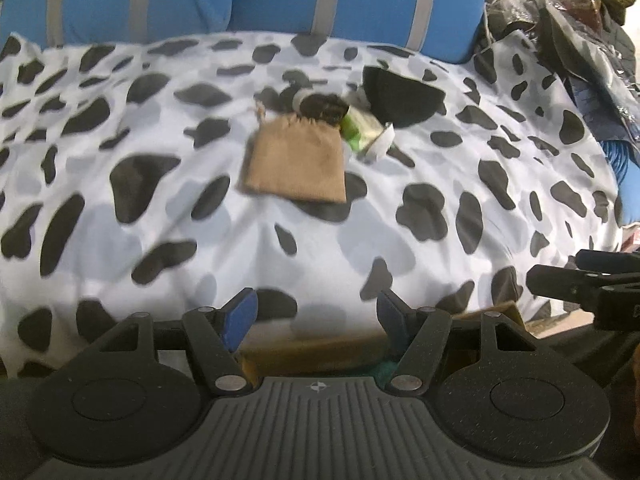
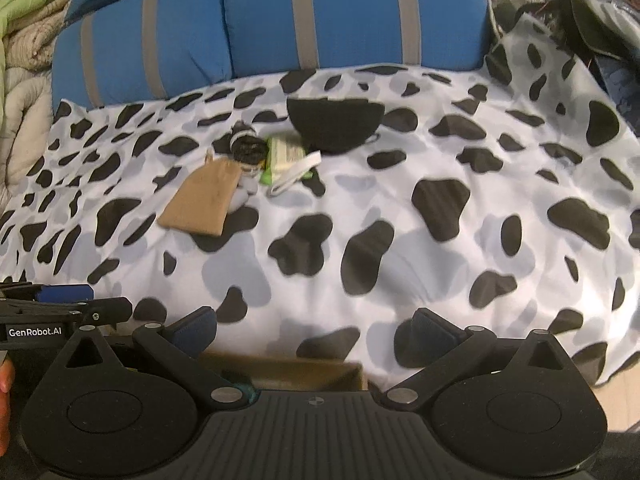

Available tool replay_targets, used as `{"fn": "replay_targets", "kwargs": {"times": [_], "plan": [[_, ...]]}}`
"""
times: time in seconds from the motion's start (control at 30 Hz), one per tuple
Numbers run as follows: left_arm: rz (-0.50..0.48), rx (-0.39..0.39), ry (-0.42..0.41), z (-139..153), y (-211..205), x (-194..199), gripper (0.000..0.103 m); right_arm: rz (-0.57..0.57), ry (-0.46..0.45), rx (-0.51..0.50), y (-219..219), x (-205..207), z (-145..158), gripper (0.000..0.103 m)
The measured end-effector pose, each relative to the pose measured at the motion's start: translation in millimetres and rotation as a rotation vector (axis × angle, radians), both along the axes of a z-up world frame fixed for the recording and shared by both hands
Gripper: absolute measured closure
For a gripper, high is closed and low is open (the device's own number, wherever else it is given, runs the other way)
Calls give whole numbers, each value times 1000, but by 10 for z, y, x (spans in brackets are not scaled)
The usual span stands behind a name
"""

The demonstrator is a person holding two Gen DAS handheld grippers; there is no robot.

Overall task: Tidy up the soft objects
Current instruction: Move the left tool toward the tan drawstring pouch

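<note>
Two blue striped cushions (image 2: 280, 28) propped along the top of the frame, backing a cow-print bedspread (image 2: 440, 216) spread flat as the sorting surface. Clustered upper centre, presumably for sorting: black half-round cap (image 2: 334, 126), tan drawstring pouch (image 1: 298, 160) lying flat just left of it, green-and-white packet (image 2: 284, 158) with a white strap between them, dark rolled bundle (image 1: 322, 109) touching the pouch's top. Low centre, a brown cardboard box edge (image 2: 288, 370), likely the destination. Left tool (image 1: 316, 316) and right tool (image 2: 316, 330) both spread wide, holding nothing, well short of the cluster, apparently readying a first pick.
</note>
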State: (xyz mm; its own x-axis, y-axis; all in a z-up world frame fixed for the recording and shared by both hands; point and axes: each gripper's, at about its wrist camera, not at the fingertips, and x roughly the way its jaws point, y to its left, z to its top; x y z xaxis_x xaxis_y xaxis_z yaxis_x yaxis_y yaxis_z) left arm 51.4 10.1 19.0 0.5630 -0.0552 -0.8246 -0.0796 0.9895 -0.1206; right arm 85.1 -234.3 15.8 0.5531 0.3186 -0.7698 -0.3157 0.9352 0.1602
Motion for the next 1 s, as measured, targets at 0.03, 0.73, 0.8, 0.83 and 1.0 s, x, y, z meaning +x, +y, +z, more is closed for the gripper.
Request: {"fn": "replay_targets", "kwargs": {"times": [0.03,0.73,0.8,0.83,1.0], "plan": [[-4,7,-7,1,5,27,38,0,-6,1,-5,22,7,0],[-77,-13,-67,-119,274,781,38,15,-45,-32,-17,687,-81,0],[-79,-18,-61,-143,302,870,39,16,-41,-35,-21,754,-93,0],[-74,-20,-54,-156,322,915,39,15,-40,-38,-25,787,-100,0],[-42,-26,-24,-234,461,1159,43,-2,-29,-37,-75,958,-127,0]]}}
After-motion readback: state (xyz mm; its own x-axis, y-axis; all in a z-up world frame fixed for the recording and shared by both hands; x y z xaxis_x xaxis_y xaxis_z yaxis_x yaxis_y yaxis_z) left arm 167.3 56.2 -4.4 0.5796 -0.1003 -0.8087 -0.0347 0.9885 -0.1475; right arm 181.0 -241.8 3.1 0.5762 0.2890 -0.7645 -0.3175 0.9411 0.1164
